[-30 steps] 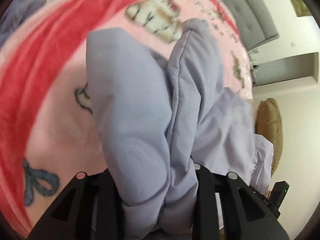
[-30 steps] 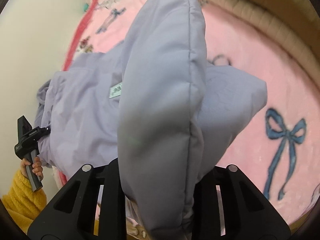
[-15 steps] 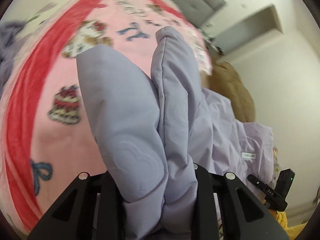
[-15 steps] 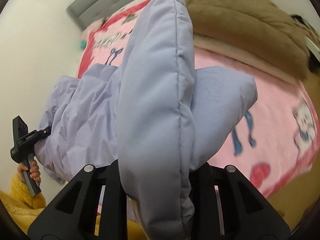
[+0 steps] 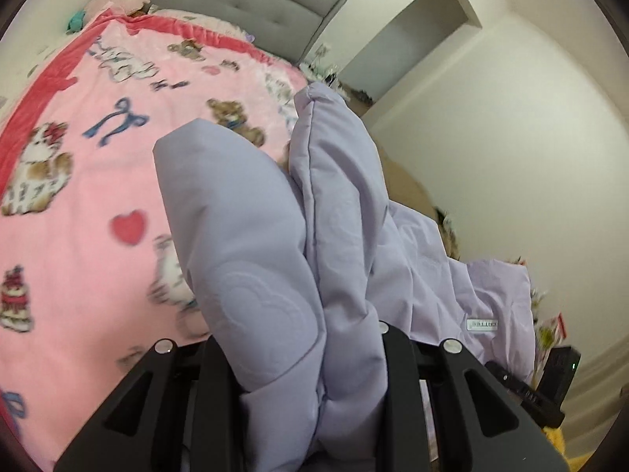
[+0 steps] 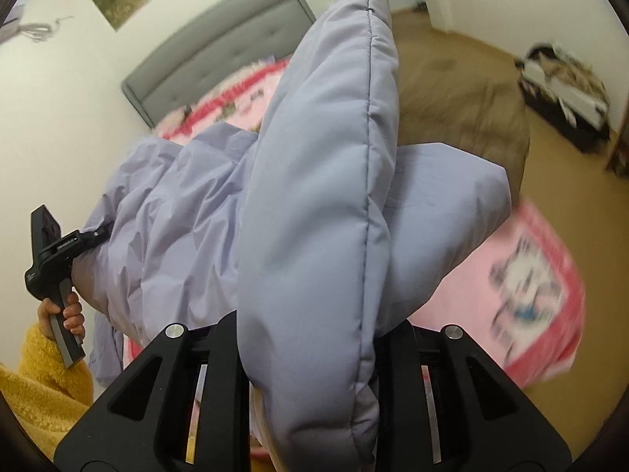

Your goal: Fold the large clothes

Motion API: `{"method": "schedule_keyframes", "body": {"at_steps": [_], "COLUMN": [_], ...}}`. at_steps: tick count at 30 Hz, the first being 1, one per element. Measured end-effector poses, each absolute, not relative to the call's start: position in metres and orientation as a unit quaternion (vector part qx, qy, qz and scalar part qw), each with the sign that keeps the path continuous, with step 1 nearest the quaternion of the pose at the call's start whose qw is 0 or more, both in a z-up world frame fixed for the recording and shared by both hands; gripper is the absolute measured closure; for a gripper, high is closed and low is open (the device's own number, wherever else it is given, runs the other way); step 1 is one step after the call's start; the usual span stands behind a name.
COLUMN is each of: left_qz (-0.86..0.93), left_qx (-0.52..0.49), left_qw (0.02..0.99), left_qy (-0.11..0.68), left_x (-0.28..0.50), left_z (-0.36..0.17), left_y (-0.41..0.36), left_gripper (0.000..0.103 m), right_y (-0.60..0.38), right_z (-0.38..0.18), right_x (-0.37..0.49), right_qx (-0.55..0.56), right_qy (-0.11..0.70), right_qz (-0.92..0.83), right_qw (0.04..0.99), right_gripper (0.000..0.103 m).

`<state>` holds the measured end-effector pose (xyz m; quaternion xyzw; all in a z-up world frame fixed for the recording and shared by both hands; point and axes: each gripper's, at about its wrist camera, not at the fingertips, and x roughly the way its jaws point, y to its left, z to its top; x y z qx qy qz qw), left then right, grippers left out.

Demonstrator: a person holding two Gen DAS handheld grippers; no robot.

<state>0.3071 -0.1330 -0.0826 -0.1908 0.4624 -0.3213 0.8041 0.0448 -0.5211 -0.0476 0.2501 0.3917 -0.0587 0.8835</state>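
A pink cartoon blanket [image 5: 98,204] covers the bed below a grey headboard [image 5: 251,8].

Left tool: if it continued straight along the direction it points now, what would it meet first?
The left tool is shut on the lilac padded garment, which fills its line ahead. Beyond that bunched fabric, probably the pink blanket on the bed; depth is unclear.

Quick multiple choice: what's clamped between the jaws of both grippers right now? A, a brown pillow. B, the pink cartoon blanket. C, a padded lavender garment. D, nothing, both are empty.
C: each wrist view shows puffy folds of the lavender garment pinched in the jaws of the left gripper and the right gripper, above the pink blanket.
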Motion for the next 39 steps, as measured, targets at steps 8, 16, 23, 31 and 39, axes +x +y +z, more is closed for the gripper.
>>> {"method": "schedule_keyframes", "body": {"at_steps": [8, 16, 23, 31, 39], "left_qz": [-0.357, -0.418, -0.412, -0.344, -0.417], "left_qx": [-0.203, -0.173, -0.117, -0.106, -0.074], "left_qw": [0.823, 0.817, 0.804, 0.798, 0.750], "left_qy": [0.394, 0.358, 0.412, 0.483, 0.508], "left_x": [0.380, 0.482, 0.545, 0.592, 0.609], "left_z": [-0.014, 0.011, -0.043, -0.129, -0.138], "left_y": [-0.270, -0.395, -0.476, -0.480, -0.475], "left_gripper": [0.079, 0.078, 0.078, 0.064, 0.036], "right_y": [-0.652, -0.733, -0.783, -0.818, -0.829], "right_z": [0.017, 0.037, -0.026, -0.119, -0.131], "right_x": [0.098, 0.144, 0.178, 0.199, 0.188], "right_qx": [0.194, 0.210, 0.292, 0.362, 0.390], "right_qy": [0.324, 0.262, 0.287, 0.351, 0.329], "right_qz": [-0.050, -0.103, -0.141, -0.165, -0.204], "right_qw": [0.925, 0.936, 0.902, 0.848, 0.835], "right_gripper": [0.082, 0.082, 0.081, 0.068, 0.017]}}
